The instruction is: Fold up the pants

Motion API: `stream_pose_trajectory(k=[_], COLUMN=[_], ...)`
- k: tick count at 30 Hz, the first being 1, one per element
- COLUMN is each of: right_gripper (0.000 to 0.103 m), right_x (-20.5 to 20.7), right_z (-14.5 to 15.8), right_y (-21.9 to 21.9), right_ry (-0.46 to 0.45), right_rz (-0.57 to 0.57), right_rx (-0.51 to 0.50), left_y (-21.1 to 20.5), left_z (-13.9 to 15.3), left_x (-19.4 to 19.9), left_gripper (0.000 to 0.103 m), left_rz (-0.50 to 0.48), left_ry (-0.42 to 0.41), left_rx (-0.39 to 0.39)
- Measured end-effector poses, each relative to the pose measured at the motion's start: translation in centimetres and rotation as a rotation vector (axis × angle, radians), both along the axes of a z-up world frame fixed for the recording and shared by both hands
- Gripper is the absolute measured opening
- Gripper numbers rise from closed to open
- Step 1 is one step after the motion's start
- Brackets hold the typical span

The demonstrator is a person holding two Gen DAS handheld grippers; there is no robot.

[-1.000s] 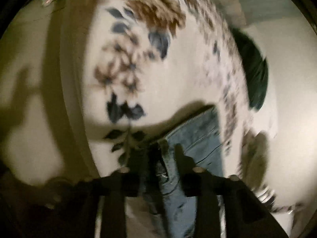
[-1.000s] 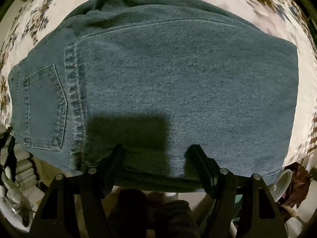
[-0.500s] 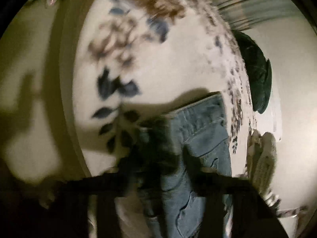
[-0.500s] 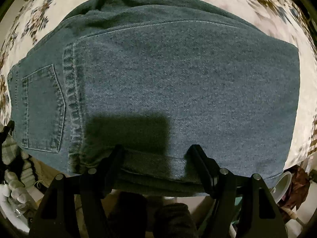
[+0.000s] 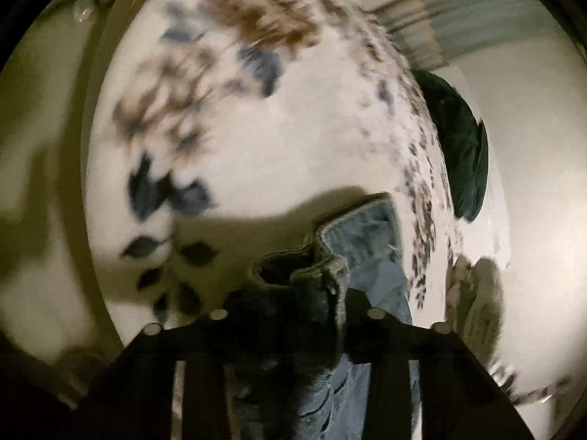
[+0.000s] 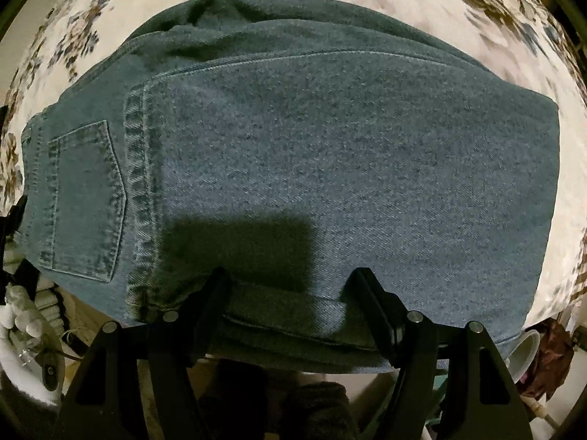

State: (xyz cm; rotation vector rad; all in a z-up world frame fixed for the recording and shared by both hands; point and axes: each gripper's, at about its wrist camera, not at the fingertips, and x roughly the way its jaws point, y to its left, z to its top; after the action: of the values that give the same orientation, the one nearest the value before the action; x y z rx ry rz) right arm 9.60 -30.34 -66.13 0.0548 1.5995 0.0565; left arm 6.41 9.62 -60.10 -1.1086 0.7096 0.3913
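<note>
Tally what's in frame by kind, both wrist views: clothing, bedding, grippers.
Jeans: 1
Floral bedspread: 1
Dark green cushion: 1
Grippers: 2, left gripper clamped on a bunched denim edge, right gripper open at the jeans' near edge
Total: 5

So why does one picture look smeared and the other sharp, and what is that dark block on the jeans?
Left wrist view: motion blur smears the floral bedspread. Right wrist view: sharp jeans, fisheye-bulged; the dark block is a shadow, apparently the gripper's.
</note>
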Motion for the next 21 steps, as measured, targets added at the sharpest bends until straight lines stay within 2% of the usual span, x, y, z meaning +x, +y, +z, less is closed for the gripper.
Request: stream_pose_trajectory(k=[4, 7, 9, 13, 18, 21], right_gripper=[0.073, 0.089, 0.093, 0.096, 0.097, 0.097], right_x=[0.0, -0.2, -0.4, -1.0, -2.4, -4.1], right_z=[0.4, 1.3, 2.0, 3.6, 5.8, 6.4], right_y=[-0.5, -1.1, -1.9, -4.0, -8.3, -11.8], right_ry=[-0.012, -0.042, -0.049, -0.083, -0.115, -0.125], right_rz=[-0.01, -0.005, -0.016, -0.039, -0.104, -0.175], right_rx=[-0.022, -0.069, -0.063, -0.037, 0.01, 0.025], left_y=[-3.5, -7.1, -9.5, -14.7, -22.2, -27.4], left_z=[6.3, 11.0, 13.5, 17.6, 20.4, 21.2], left_x=[0.6, 0.8, 0.8, 1.0, 1.5, 1.7], left_gripper=[0.025, 0.025, 0.025, 0.025, 0.024, 0.023], left_rz=[-0.123, -0.226, -0.287, -0.408, -0.567, -0.676], left_ry=[-0.028, -0.075, -0.1, -0.146, -0.201, -0.224], left_rx=[0.205, 0.325, 0.375, 0.458, 0.478, 0.478])
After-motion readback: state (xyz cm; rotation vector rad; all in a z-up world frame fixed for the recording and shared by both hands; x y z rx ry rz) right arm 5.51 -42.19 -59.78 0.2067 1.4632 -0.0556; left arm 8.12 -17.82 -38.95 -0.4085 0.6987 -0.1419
